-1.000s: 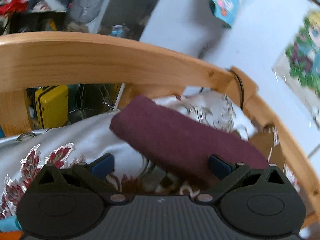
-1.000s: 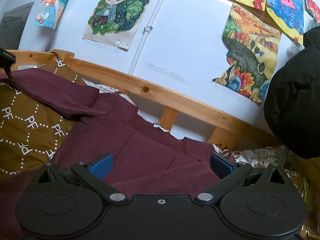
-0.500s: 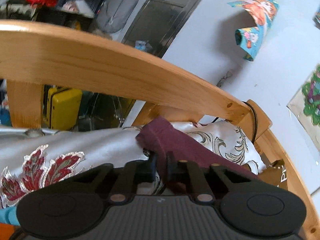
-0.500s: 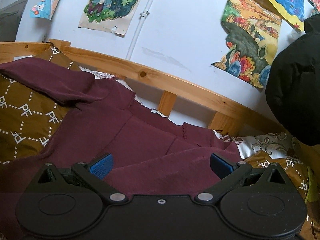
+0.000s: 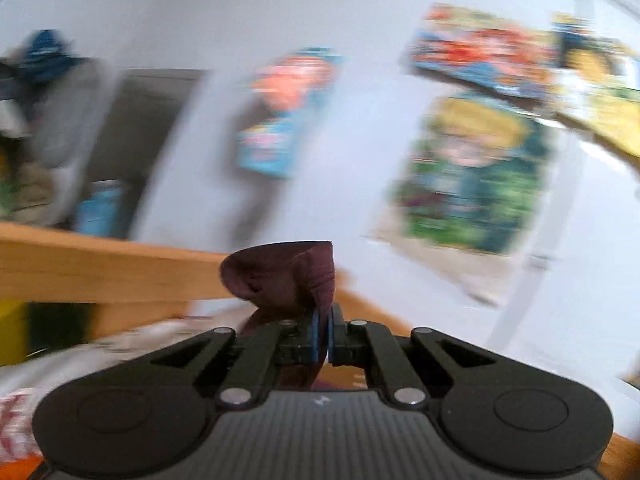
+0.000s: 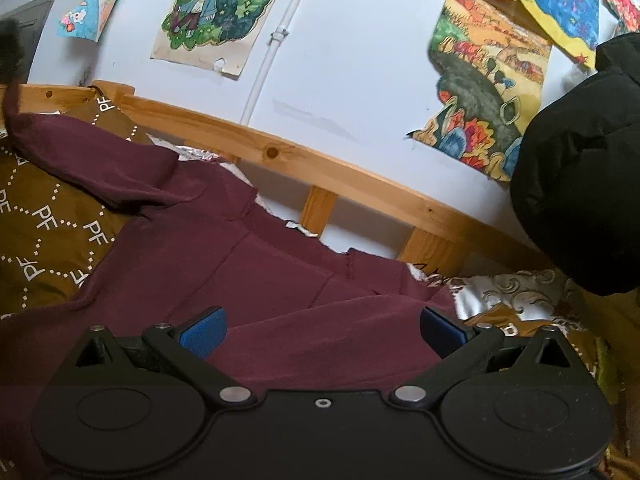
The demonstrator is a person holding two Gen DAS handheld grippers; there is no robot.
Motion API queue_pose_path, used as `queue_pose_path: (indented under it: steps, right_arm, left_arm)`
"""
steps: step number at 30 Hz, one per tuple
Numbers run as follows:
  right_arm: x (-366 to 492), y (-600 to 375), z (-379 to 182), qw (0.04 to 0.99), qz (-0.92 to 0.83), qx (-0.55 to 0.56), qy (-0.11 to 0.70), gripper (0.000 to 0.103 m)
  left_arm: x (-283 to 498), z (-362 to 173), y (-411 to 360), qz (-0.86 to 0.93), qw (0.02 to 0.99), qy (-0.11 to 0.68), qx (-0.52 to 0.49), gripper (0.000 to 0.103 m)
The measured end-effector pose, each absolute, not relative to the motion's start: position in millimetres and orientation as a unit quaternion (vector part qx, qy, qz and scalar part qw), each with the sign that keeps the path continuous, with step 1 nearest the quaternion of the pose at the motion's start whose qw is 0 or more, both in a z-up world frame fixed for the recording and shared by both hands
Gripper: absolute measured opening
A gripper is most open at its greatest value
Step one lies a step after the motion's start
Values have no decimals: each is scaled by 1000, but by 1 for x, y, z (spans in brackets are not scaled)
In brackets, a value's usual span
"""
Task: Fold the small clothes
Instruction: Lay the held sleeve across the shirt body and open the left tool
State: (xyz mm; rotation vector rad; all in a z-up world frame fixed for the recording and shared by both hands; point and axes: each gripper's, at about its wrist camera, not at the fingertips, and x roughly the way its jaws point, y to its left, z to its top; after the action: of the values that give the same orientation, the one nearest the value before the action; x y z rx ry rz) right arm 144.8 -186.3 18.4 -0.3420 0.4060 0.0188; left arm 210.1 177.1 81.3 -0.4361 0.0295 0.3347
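A maroon long-sleeved top lies spread on a brown patterned bedspread inside a wooden bed frame. In the left wrist view my left gripper is shut on the end of the maroon sleeve, whose cuff stands bunched above the blue pads. In the right wrist view that sleeve rises to the far left edge, where it is lifted. My right gripper is open just above the top's lower body, its blue pads wide apart with nothing pressed between them.
A wooden bed rail runs along the white wall behind the top. Drawings hang on that wall. A black padded garment bulges at the right. A silver patterned blanket lies under the bedspread's edge.
My left gripper closed on the sleeve end, then swung up and to the right with it. The sleeve now lifts off the bedspread. My right gripper stayed nearly still and open.
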Motion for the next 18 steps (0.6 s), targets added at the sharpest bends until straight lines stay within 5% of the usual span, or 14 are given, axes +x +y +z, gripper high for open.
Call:
queue_pose_path:
  steps: [8,18]
  right_arm:
    - [133,-217,19,965,-18,-166,203,102]
    - [125,-255,0,958,-53,-158,234,102]
  left_arm:
    - [205,76,80,-46,990,30,-127,3]
    - [191,13,-10,-247,944,198,-93,3]
